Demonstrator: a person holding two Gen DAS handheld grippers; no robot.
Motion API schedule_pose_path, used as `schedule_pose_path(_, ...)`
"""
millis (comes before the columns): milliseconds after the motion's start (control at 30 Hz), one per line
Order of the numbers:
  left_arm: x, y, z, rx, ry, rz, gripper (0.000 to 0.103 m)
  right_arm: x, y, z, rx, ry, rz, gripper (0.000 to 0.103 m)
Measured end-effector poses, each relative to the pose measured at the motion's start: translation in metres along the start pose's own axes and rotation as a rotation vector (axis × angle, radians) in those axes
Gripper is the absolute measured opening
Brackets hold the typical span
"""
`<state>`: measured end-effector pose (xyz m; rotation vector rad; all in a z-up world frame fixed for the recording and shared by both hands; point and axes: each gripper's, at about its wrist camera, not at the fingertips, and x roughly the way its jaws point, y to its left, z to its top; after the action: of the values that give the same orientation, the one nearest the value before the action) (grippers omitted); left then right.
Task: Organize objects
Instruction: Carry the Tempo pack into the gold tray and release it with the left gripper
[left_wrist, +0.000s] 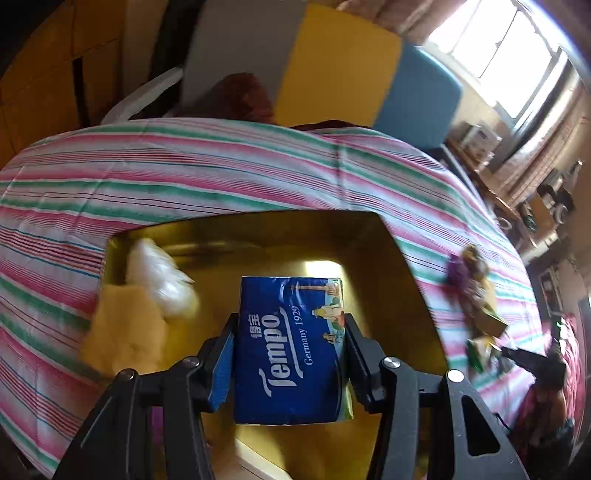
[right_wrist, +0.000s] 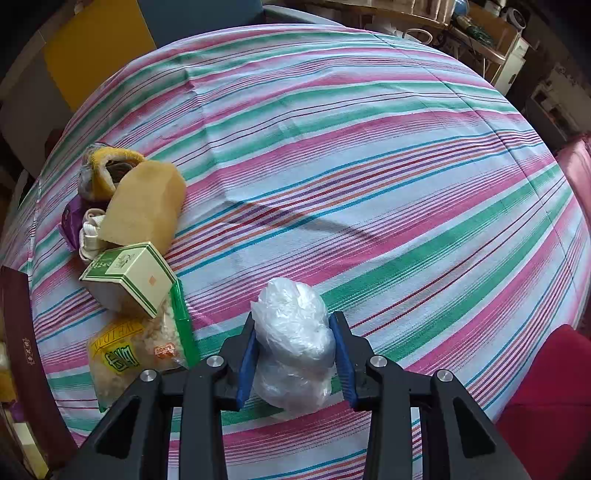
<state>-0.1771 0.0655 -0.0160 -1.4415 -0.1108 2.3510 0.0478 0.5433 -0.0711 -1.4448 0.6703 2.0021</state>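
While 2 items lie in the gold box, left gripper clamps tissue pack; right gripper clamps plastic bag; pile at 10 o'clock remains.

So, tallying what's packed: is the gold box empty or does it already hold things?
Not empty. The gold box holds a white plastic bundle and a yellow cloth at its left side.

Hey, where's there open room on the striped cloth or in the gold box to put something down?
Striped cloth: bare right of the pile, around the sponge and green-trimmed carton. Gold box: floor open at back and right of the Tempo pack; its left corner is crowded by a white bag and yellow cloth.
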Motion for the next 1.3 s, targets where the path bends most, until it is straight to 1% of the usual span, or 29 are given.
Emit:
schedule_pose_path(67,0.014,0.013,0.01,-0.014,0.008,0.04,0.052,0.0,0.0,0.0,-0.01,-0.002,-0.005,0.039)
schedule_pose_path(200,0.041,0.031,0.024,-0.067,0.045,0.05,0.052,-0.002,0.0,-0.001,-0.02,-0.004,-0.009,0.039)
schedule_pose_path(267,0.048,0.034,0.03,-0.06,0.02,0.089,0.053,-0.002,-0.001,-0.002,-0.024,-0.005,-0.009,0.039)
schedule_pose_path(333,0.055,0.033,0.037,-0.045,0.017,0.091,0.053,-0.003,-0.002,-0.002,-0.029,-0.006,-0.009,0.039)
schedule_pose_path(433,0.061,0.031,0.041,-0.041,0.023,0.112,0.053,-0.004,-0.003,-0.003,-0.036,-0.007,-0.009,0.039)
schedule_pose_path(500,0.058,0.032,0.04,-0.036,0.018,0.098,0.054,-0.005,-0.005,-0.003,-0.035,-0.007,-0.005,0.039)
schedule_pose_path(567,0.051,0.036,0.039,-0.078,0.012,0.04,0.054,-0.006,-0.006,-0.004,-0.036,-0.007,-0.005,0.039)
schedule_pose_path(600,0.048,0.038,0.039,-0.096,0.005,0.024,0.054,-0.006,-0.007,-0.004,-0.036,-0.008,-0.006,0.039)
schedule_pose_path(633,0.044,0.04,0.039,-0.108,-0.002,0.021,0.054,-0.007,-0.008,-0.004,-0.037,-0.008,-0.006,0.04)
schedule_pose_path(767,0.028,0.043,0.037,-0.125,-0.036,0.054,0.054,-0.009,-0.01,-0.007,-0.034,-0.008,-0.002,0.04)
schedule_pose_path(800,0.021,0.042,0.034,-0.122,-0.053,0.065,0.054,-0.01,-0.011,-0.007,-0.032,-0.008,-0.001,0.04)
schedule_pose_path(900,0.0,0.029,0.022,-0.066,-0.103,0.102,0.054,-0.011,-0.013,-0.008,-0.039,-0.008,-0.006,0.04)
schedule_pose_path(1000,-0.02,0.012,0.001,-0.007,-0.144,0.121,0.054,-0.013,-0.015,-0.009,-0.052,-0.008,-0.007,0.04)
schedule_pose_path(1100,-0.039,-0.005,-0.024,0.053,-0.176,0.125,0.054,-0.014,-0.018,-0.01,-0.052,-0.009,-0.01,0.039)
schedule_pose_path(1300,-0.064,-0.029,-0.07,0.129,-0.215,0.118,0.054,-0.019,-0.025,-0.013,-0.049,-0.013,-0.01,0.038)
